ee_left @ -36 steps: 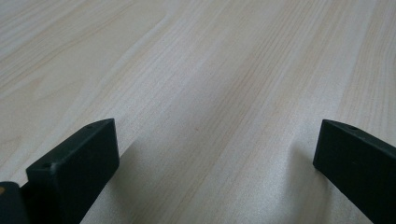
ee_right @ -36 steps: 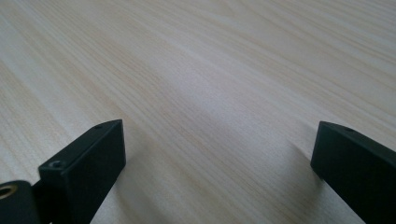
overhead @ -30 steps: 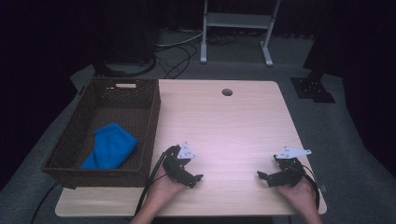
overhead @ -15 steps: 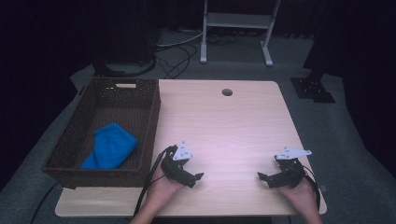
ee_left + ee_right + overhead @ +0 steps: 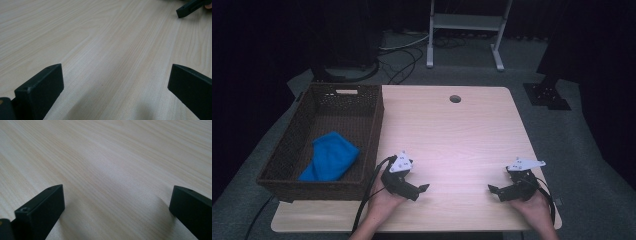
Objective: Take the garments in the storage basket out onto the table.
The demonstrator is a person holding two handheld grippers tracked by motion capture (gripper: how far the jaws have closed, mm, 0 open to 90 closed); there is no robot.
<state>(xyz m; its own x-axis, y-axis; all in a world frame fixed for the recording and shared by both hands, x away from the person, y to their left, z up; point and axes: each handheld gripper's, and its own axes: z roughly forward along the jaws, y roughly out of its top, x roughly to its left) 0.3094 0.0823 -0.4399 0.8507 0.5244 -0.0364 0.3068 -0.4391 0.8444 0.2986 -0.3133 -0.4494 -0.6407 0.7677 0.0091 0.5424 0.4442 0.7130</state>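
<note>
My left gripper [image 5: 419, 190] rests low on the light wooden table [image 5: 447, 130] near its front edge, just right of the wicker basket [image 5: 302, 135]. Its jaws stand wide open with bare wood between them [image 5: 116, 75]. My right gripper [image 5: 493, 190] sits at the front right of the table, pointing left toward the other one. It is open too, with nothing between its jaws [image 5: 117, 195]. A blue cloth [image 5: 331, 156] lies crumpled inside the basket. The tip of the right gripper's jaw shows in the top right corner of the left gripper view.
The basket sits along the table's left side, hanging over the edge. A round cable hole [image 5: 455, 98] is near the table's far edge. Beyond the table are a white metal stand [image 5: 464, 30], cables on grey floor [image 5: 402, 62] and dark surroundings.
Both hands have stayed nearly still; the left gripper has shifted very slightly toward me. The basket and cloth have not moved.
</note>
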